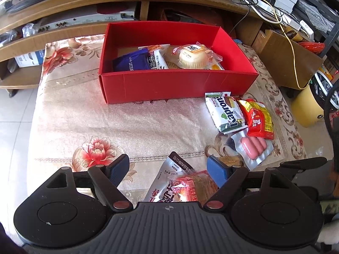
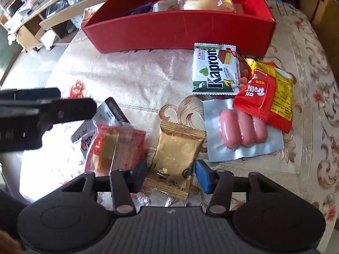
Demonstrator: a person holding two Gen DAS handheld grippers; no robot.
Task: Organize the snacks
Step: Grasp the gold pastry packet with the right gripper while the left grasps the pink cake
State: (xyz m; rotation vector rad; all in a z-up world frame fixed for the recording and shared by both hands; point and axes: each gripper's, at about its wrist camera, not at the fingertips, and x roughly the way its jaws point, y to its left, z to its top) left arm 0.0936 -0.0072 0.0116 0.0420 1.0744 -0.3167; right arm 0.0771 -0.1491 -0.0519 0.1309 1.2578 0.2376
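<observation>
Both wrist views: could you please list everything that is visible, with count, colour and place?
Box: 1, red, far side of table.
Snacks in box: several, mixed colours, exact count unclear.
Kapron wafer pack: 1, white-green, before box.
Red packet: 1, red-yellow, right of wafer.
Sausage pack: 1, silver, pink sausages.
Gold packet: 1, between right fingers.
Red clear packet: 1, on silver packet.
Tablecloth: 1, floral beige.
Left gripper: open.
Right gripper: open.

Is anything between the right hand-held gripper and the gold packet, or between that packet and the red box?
Nothing blocks the right hand-held gripper: its open fingers flank the gold packet. Toward the red box, bare tablecloth lies ahead; only the box's near wall must be cleared.
</observation>
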